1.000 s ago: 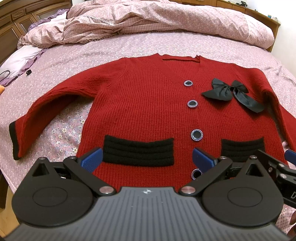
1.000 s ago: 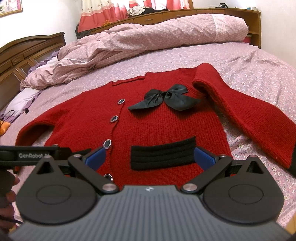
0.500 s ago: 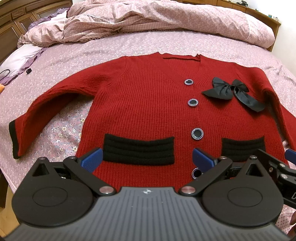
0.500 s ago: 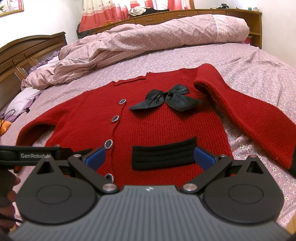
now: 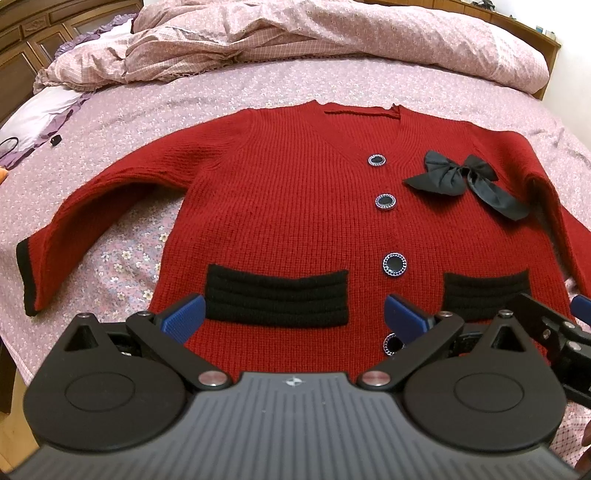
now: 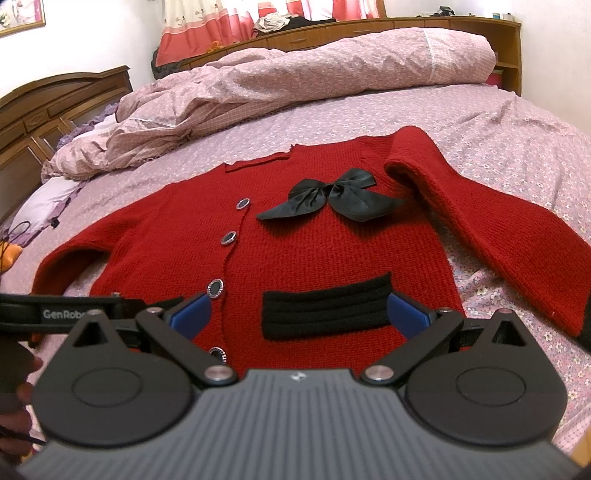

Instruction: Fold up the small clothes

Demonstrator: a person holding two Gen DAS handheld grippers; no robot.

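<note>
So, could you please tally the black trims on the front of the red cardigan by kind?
Buttons: 4
Pocket bands: 2
Bow: 1
Total on the cardigan: 7

The cardigan [image 5: 295, 221] lies flat on the bed [image 5: 221, 88] at the frame centre; the duvet [image 5: 332, 33] lies behind it, the pillow [image 5: 40, 118] at upper left.

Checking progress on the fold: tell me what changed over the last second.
Almost nothing. The red cardigan sits marginally higher in both wrist views, so both cameras shifted slightly. The left gripper and right gripper stay open above the hem, gripping nothing. Sleeves, black bow and bed lie unchanged.
</note>
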